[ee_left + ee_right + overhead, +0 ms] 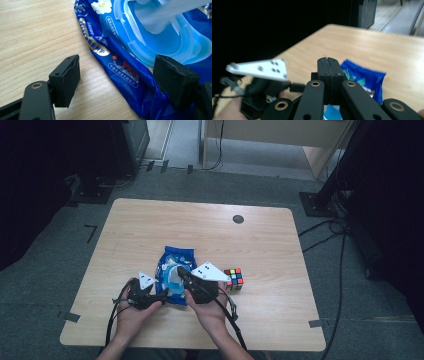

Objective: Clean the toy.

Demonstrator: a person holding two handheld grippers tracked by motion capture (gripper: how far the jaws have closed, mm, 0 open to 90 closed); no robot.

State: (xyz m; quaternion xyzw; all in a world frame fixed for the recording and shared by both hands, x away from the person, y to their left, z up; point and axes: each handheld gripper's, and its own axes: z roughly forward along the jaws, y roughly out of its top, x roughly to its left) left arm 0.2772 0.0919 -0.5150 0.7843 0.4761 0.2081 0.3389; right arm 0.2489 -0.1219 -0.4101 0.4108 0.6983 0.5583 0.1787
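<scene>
- Step in hand, as judged: drawing a wipe from the pack (pixel 174 272). The left gripper (pixel 117 80), jaws wide astride the pack's near corner, should pin it; the right gripper (pixel 328 65), jaws closed together, should lift straight up. Whether it holds a wipe cannot be told.
- Pack: glossy blue, flap open, pale wipe (pixel 160 17) protruding; near the table's (pixel 150 220) front edge, a cube (pixel 233 279) nearby.

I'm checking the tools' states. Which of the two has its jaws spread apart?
The left tool: its jaws stand wide apart at the edge of the blue wipes pack. The right tool has its jaws pressed together.
</scene>
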